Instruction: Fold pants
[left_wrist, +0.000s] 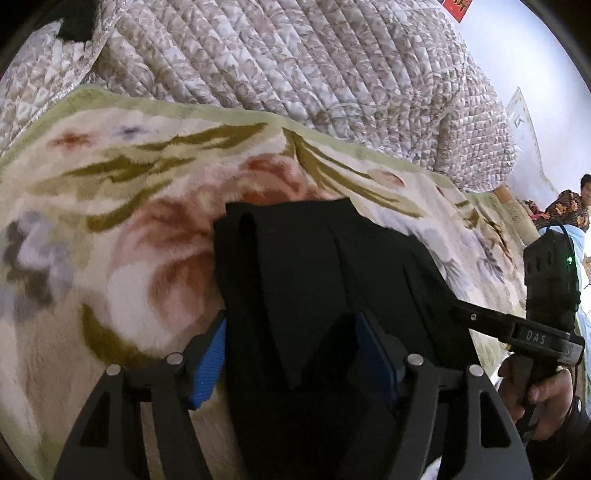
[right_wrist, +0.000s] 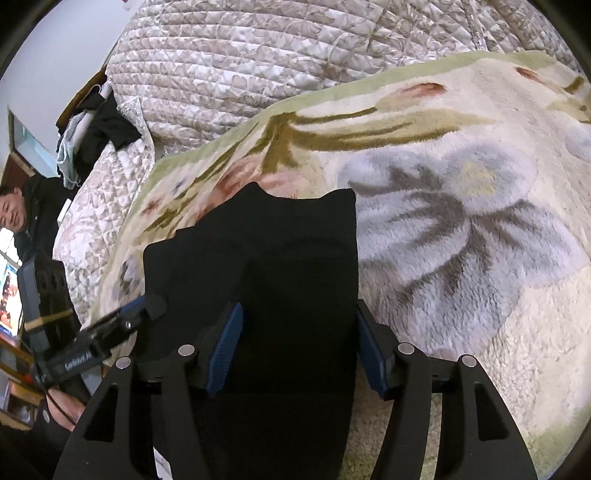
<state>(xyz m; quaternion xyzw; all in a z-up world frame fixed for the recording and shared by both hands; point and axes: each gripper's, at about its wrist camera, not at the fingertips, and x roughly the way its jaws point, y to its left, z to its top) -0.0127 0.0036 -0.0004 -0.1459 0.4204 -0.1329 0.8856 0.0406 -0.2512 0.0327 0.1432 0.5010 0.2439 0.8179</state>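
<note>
1. Ahead of both grippers, heaped high: quilted bedspread, upper part cut off by the lens edge.
2. Under and around the jaws: floral fleece blanket, partly covered by the dark cloth.
3. Between the jaws of each gripper, lying on that blanket: black pants, folds hard to make out, near end hidden beneath the gripper frames.
4. Left gripper: spread apart, blue pads clear of the pants.
5. Right gripper: likewise spread, gripping nothing.
6. Beyond the right gripper, far left: dark clothes pile, blurred.
</note>
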